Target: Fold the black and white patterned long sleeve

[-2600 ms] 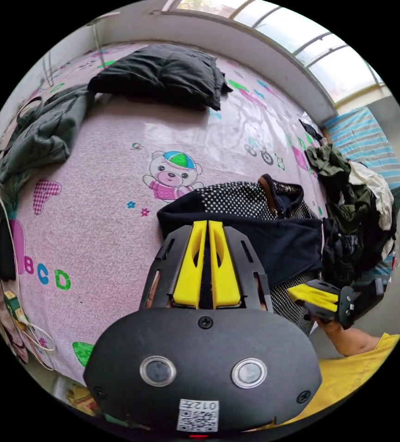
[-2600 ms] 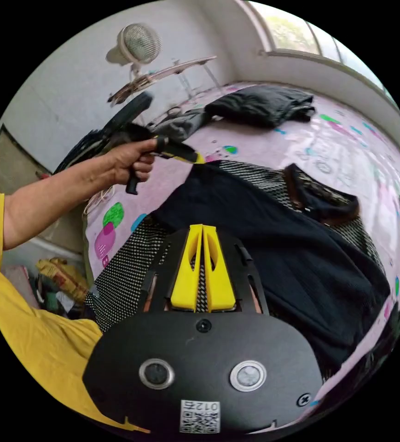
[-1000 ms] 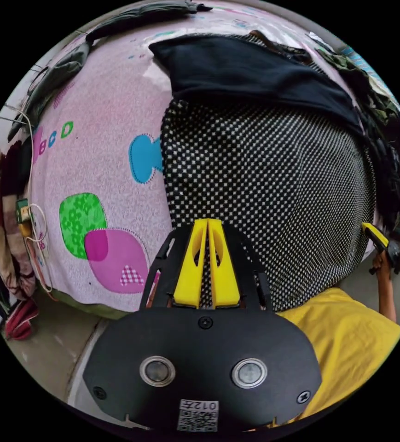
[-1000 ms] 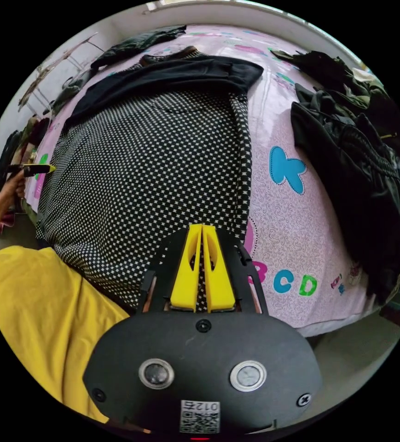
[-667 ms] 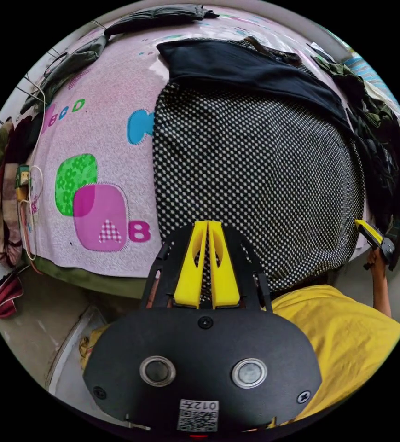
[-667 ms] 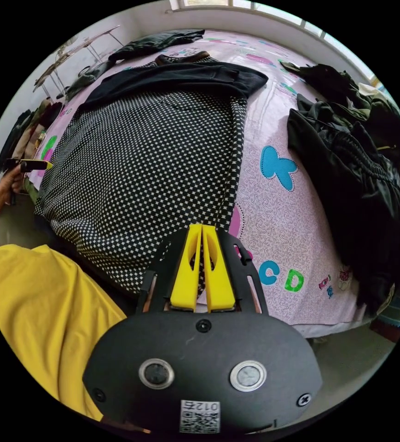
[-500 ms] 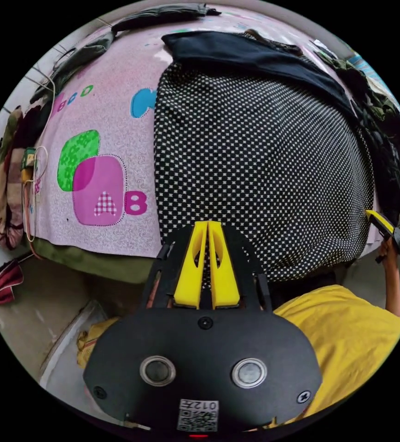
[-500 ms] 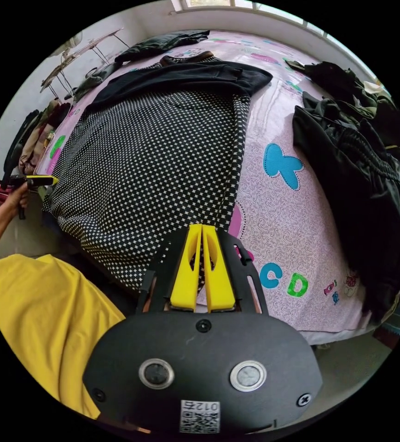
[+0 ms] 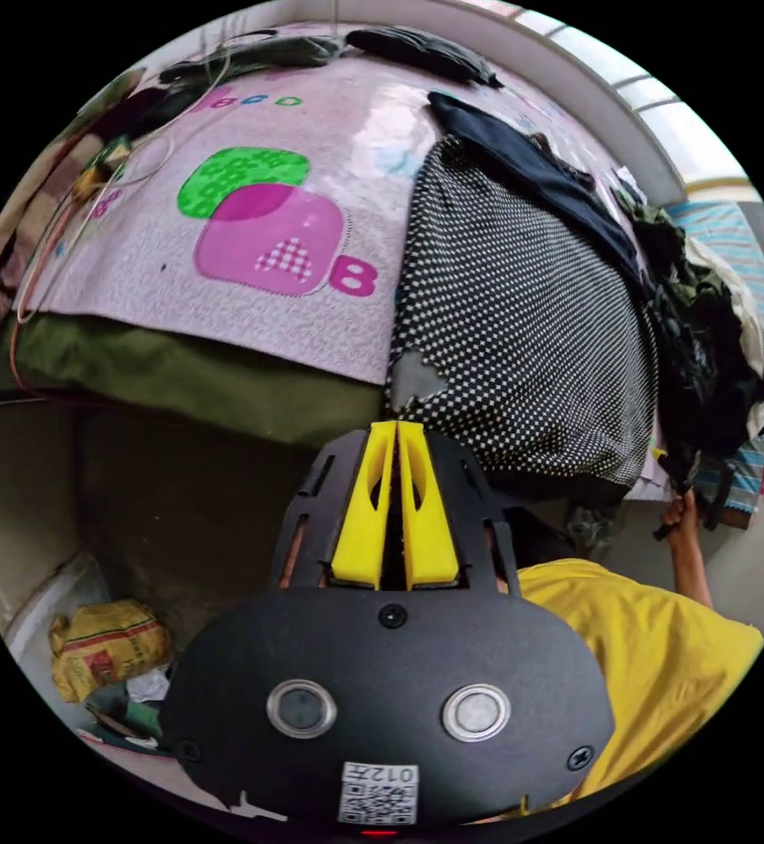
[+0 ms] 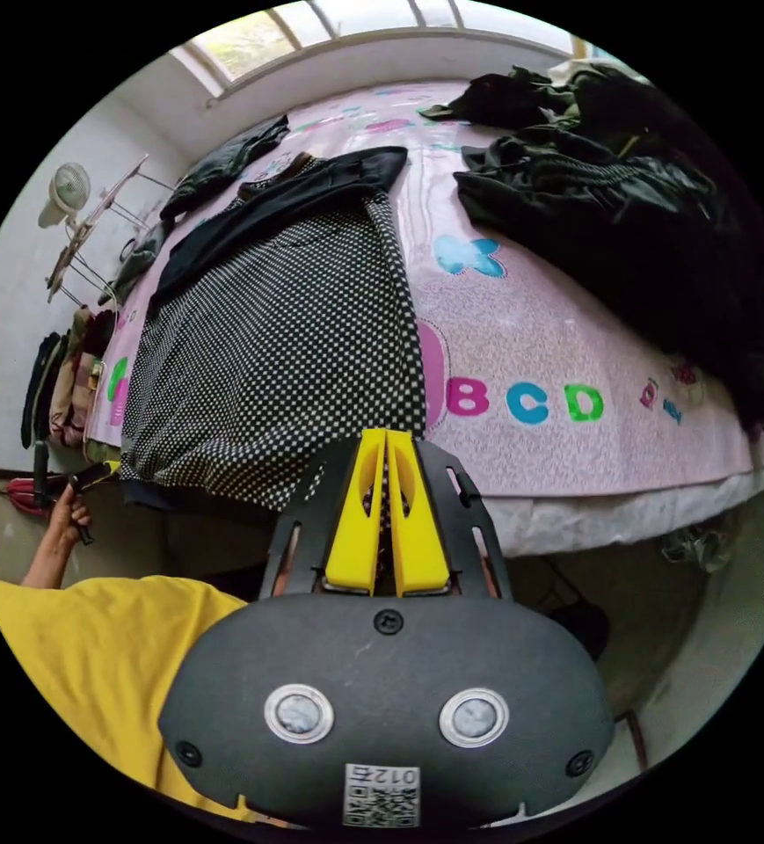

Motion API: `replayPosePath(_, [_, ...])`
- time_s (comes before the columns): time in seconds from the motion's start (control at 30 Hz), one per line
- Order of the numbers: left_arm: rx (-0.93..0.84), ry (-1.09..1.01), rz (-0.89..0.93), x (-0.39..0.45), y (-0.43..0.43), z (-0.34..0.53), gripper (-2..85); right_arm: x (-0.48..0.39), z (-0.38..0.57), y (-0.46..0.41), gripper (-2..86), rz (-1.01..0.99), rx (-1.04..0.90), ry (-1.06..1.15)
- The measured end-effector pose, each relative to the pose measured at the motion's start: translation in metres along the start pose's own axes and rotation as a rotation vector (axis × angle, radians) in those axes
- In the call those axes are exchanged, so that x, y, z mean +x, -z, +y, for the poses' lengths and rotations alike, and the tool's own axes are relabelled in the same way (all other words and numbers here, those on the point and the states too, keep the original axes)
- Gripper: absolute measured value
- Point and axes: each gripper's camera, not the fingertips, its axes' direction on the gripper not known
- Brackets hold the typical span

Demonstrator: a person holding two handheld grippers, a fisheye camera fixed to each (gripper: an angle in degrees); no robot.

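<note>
The black and white patterned long sleeve [image 9: 522, 299] [image 10: 285, 352] lies flat on the bed, its hem hanging over the near edge. Its black sleeves [image 9: 531, 176] [image 10: 285, 207] lie folded across the far part. My left gripper [image 9: 396, 428] is shut on the hem's left corner. It also appears small in the right gripper view [image 10: 91, 476], held in a hand. My right gripper [image 10: 386, 435] is shut on the hem's right corner and shows far right in the left gripper view [image 9: 689, 488].
The pink printed bed sheet [image 9: 250, 264] [image 10: 531, 352] covers the bed. A heap of dark clothes [image 9: 707, 352] [image 10: 628, 202] lies to the right. Another black garment [image 10: 223, 163] lies at the far side. A yellow bag [image 9: 105, 637] sits on the floor. The person's yellow shirt [image 10: 91, 651] is close below.
Both grippers have drawn the hem toward the person and down over the bed's edge, so the garment has slid nearer and lies stretched flat. Both cameras have dropped lower.
</note>
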Motion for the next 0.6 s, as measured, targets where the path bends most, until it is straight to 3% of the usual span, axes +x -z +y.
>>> replayPosePath(0.13, [-0.021, -0.019, 0.096, -0.031, 0.012, 0.025, 6.6, 0.026, 0.051, -0.012, 0.2, -0.067, -0.005, -0.101])
replayPosePath(0.37, [-0.038, 0.015, 0.436, -0.055, 0.012, 0.053, 10.0, 0.063, 0.117, -0.04, 2.2, -0.151, 0.001, -0.239])
replayPosePath(0.6, [-0.156, -0.029, 0.391, -0.039, -0.001, 0.067, 2.8, 0.104, 0.149, -0.073, 6.9, -0.27, -0.021, -0.36])
